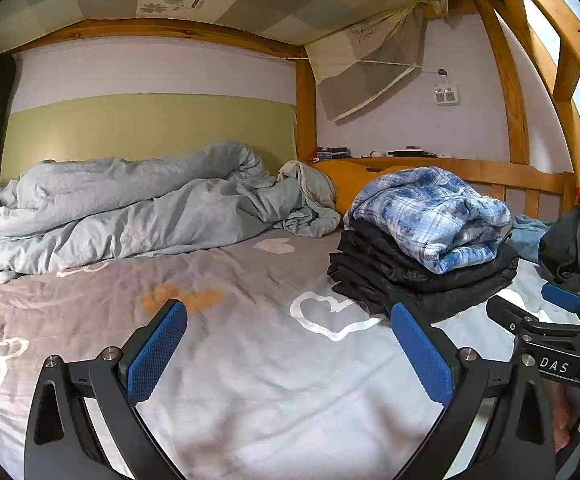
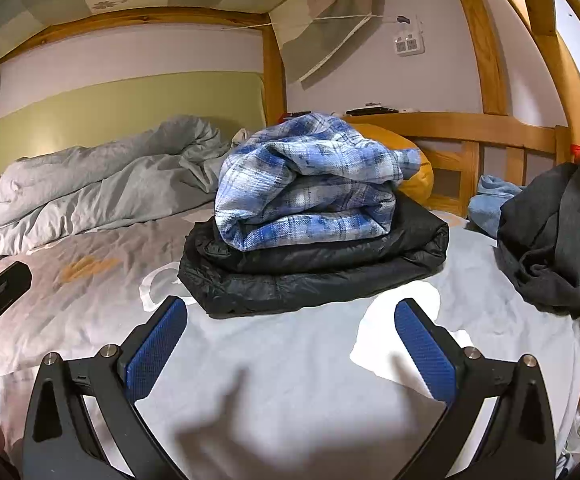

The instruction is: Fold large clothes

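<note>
While both hand-held grippers hang low over the bed [image 2: 290, 380], the left hand-held gripper [image 1: 287, 320] and right hand-held gripper [image 2: 290, 316] are spread wide and hold nothing. Just ahead of the right one lies a folded black coat [image 2: 314, 272], with a folded blue shirt [image 2: 310, 188] on top.

The letters "DAS" were printed in white on the black body of the right gripper [image 1: 546, 304] (seen in the left wrist view). Other markings were illegible.
</note>
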Available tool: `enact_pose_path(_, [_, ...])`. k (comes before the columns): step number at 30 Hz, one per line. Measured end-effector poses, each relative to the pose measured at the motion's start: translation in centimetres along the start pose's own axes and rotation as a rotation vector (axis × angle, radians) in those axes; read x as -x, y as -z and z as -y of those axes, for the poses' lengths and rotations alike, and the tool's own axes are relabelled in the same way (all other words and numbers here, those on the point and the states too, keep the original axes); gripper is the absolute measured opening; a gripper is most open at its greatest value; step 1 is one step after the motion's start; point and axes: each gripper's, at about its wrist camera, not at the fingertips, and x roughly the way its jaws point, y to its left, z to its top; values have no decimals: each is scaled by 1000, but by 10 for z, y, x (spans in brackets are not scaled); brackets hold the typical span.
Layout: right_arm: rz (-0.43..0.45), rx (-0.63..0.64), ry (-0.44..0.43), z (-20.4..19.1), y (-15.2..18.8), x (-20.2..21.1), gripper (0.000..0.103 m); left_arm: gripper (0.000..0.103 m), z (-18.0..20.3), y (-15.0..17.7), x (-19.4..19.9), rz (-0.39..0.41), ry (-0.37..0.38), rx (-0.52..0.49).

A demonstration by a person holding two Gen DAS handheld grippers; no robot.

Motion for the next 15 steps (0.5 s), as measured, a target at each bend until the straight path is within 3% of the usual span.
enact_pose_path(15, [-2, 6, 1, 1, -1, -2, 103, 103, 0, 0, 0, -1, 0, 1])
